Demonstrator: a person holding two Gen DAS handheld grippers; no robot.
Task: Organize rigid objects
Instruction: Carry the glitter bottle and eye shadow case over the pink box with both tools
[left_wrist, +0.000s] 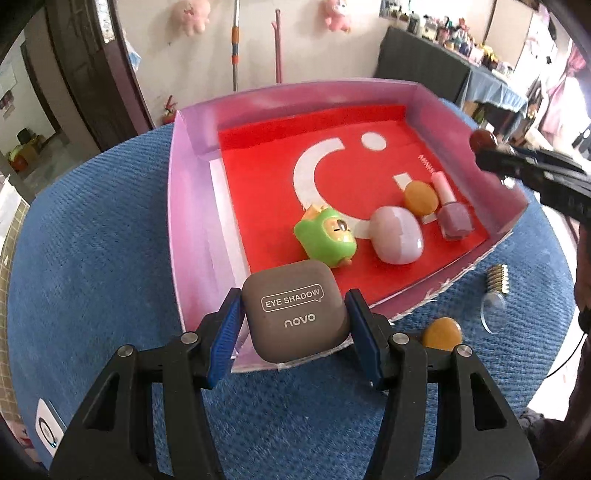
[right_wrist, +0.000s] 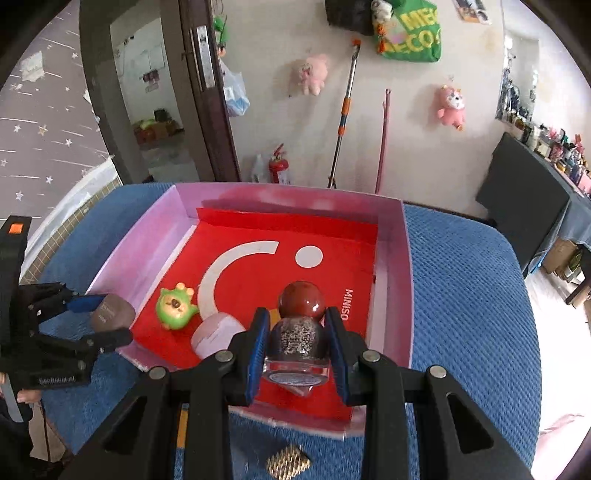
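Note:
A pink-walled box (left_wrist: 192, 206) with a red floor sits on the blue cloth; it also shows in the right wrist view (right_wrist: 400, 280). My left gripper (left_wrist: 293, 325) is shut on a grey-brown eye shadow case (left_wrist: 295, 314), held over the box's near wall. My right gripper (right_wrist: 297, 349) is shut on a glittery bottle with a round dark-red cap (right_wrist: 299, 332), held over the box's near edge. In the box lie a green toy (left_wrist: 327, 234), a lilac oval case (left_wrist: 397, 234), an orange stone (left_wrist: 421, 197) and a pink nail polish bottle (left_wrist: 452, 214).
Outside the box on the blue cloth (left_wrist: 92, 258) lie another orange stone (left_wrist: 441, 334), a gold ridged piece (left_wrist: 498, 280) and a clear suction cup (left_wrist: 493, 308). A gold textured square (right_wrist: 288, 463) lies below my right gripper. A door and wall stand behind.

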